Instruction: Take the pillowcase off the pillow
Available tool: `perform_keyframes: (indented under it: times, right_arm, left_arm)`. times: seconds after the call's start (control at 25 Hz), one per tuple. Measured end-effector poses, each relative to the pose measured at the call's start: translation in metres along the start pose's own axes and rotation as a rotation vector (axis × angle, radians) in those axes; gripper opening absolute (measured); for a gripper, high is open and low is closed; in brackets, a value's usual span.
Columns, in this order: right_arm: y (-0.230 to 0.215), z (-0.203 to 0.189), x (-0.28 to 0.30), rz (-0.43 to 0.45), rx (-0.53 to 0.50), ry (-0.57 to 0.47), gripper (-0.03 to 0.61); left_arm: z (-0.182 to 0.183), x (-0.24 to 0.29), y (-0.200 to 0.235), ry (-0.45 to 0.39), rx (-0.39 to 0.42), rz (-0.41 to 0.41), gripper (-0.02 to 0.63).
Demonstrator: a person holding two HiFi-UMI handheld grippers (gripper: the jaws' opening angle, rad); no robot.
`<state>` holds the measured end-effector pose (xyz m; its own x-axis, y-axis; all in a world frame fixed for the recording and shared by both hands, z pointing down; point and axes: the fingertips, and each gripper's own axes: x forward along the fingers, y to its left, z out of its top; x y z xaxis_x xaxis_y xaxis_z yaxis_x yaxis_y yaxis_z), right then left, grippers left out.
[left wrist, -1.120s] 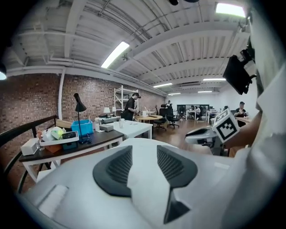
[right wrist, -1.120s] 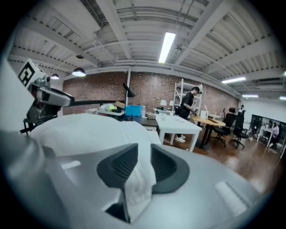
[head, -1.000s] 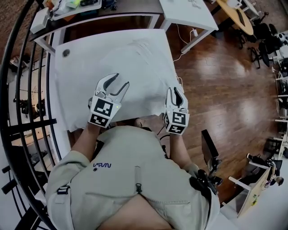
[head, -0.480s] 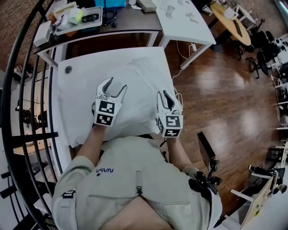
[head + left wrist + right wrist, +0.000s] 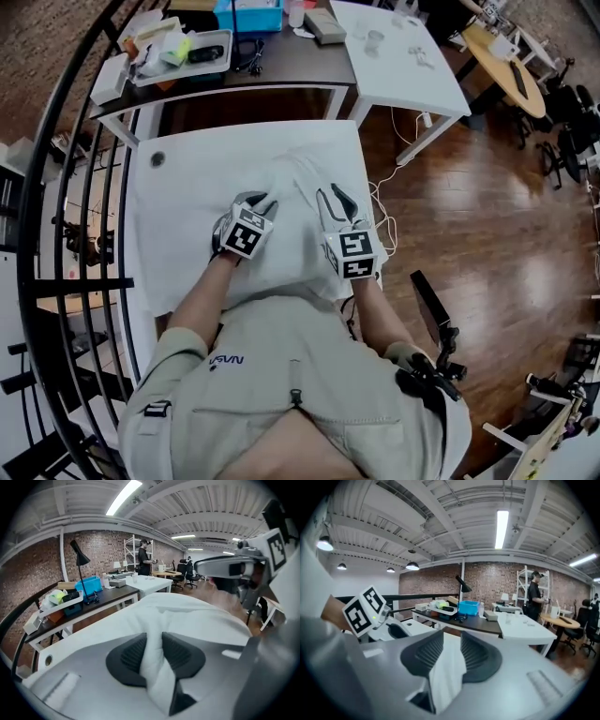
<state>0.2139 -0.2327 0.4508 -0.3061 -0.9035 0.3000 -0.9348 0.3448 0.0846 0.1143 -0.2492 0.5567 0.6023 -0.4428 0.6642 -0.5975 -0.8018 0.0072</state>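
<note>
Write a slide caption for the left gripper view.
Left gripper, its jaws having just closed in, pinches a raised fold of the white pillowcase.

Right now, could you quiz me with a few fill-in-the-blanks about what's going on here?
The right gripper is shut on the white ____ that covers the pillow.
That pillow lies on a ____ table.
The bin on the dark desk is coloured ____.
Missing words: pillowcase; white; blue.

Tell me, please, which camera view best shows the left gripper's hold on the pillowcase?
The left gripper view: the left gripper, its jaws just closed further, pinches a pillowcase fold. The head view shows only the gripper's back from above; the right gripper view only its marker cube.
</note>
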Motion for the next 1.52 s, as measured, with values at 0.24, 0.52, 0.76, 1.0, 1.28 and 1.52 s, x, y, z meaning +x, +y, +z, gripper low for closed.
perform_keyframes:
  times: [0.24, 0.52, 0.76, 1.0, 1.28, 1.52]
  right_arm:
    - [-0.01, -0.006, 0.044, 0.042, 0.036, 0.101, 0.18]
    - [0.004, -0.043, 0.071, 0.096, 0.004, 0.318, 0.213]
    - [-0.008, -0.014, 0.064, -0.025, -0.052, 0.226, 0.023]
    - [-0.048, 0.005, 0.054, -0.167, -0.017, 0.149, 0.02]
    - [-0.122, -0.039, 0.046, -0.366, 0.083, 0.237, 0.015]
    - [-0.136, -0.112, 0.036, -0.319, 0.199, 0.384, 0.023]
  left_arm:
    - [0.0, -0.058, -0.038, -0.144, -0.008, -0.086, 0.032]
    - [-0.015, -0.086, -0.073, -0.179, 0.0, -0.089, 0.026]
    - [-0.013, -0.097, -0.071, -0.214, 0.005, -0.083, 0.026]
    - [-0.011, -0.113, -0.076, -0.25, 0.013, -0.088, 0.026]
    - [-0.014, -0.133, -0.075, -0.299, -0.032, -0.067, 0.026]
    - [-0.021, -0.125, -0.053, -0.312, -0.063, -0.028, 0.031]
